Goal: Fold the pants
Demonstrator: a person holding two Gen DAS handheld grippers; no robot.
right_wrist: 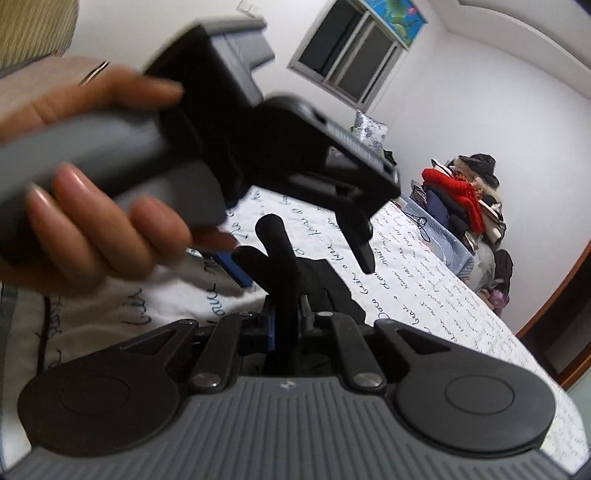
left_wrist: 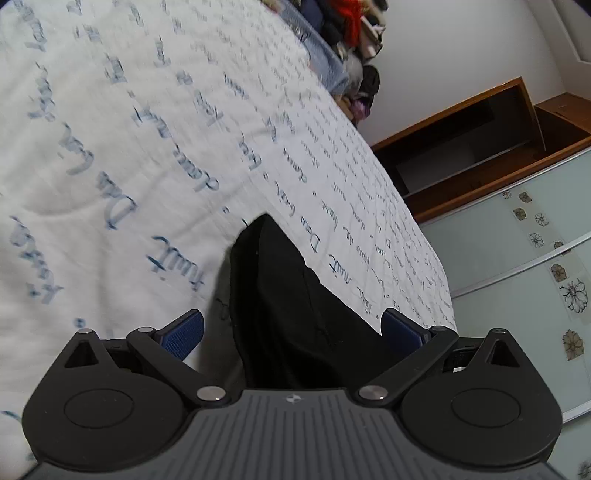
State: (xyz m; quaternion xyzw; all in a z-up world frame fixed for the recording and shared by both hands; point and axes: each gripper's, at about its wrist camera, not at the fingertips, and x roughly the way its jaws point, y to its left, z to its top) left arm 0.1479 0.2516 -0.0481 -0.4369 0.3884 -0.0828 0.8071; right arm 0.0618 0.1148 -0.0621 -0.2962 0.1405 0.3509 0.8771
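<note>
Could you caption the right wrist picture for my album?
Right gripper shut on black pants above a script-printed bedspread, with the hand-held left gripper just ahead.

- A bed covered in a white quilted sheet printed with blue handwritten script (left_wrist: 155, 122) fills most of both views.
- Plain white walls (right_wrist: 480, 92) surround the room, lit evenly.
- A dark window with a white sliding frame (right_wrist: 351, 59) sits high on the far wall, a blue-green floral blind (right_wrist: 397, 14) rolled above it.
- A pile of mixed clothing topped by a red knitted garment (right_wrist: 458, 192) stands beyond the bed's far edge, beside a pale blue plastic basket (left_wrist: 325, 55).
- An open brown wooden shelf unit with a dark interior (left_wrist: 465, 147) meets the wall.
- Frosted pale-green sliding wardrobe doors with flower decals (left_wrist: 524, 258) stand alongside the bed.
</note>
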